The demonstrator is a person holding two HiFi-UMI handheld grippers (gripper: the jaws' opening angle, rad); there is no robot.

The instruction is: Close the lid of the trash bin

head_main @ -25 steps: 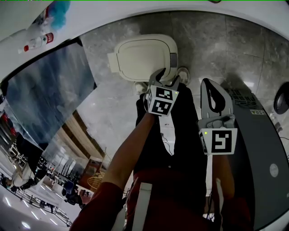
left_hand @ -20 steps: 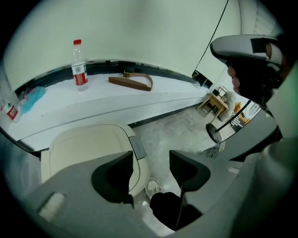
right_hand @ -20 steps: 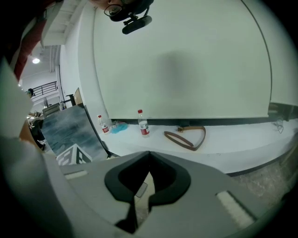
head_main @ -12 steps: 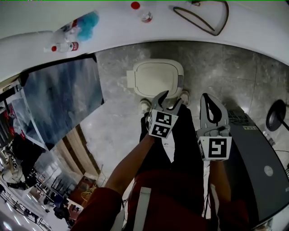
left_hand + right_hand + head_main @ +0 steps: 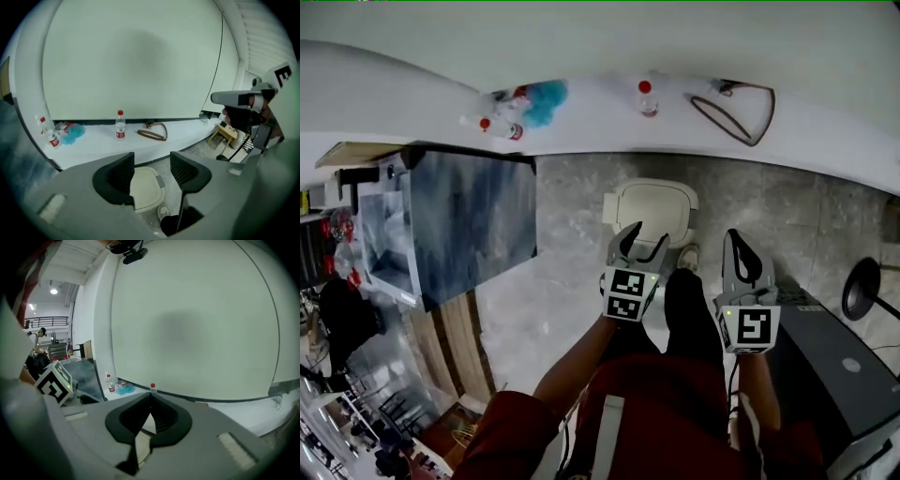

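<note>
The left gripper [image 5: 643,237] hangs with its jaws spread and nothing between them. To its right, the right gripper [image 5: 737,246] has its jaws pressed together, empty. Just beyond the left gripper's tips the trash bin [image 5: 652,210] stands on the grey stone floor [image 5: 570,246], its cream, rounded-square lid [image 5: 144,187] lying flat and shut. The bin is close against a white ledge [image 5: 600,124] carrying a water bottle [image 5: 647,97] and a brown strap loop [image 5: 741,112].
</note>
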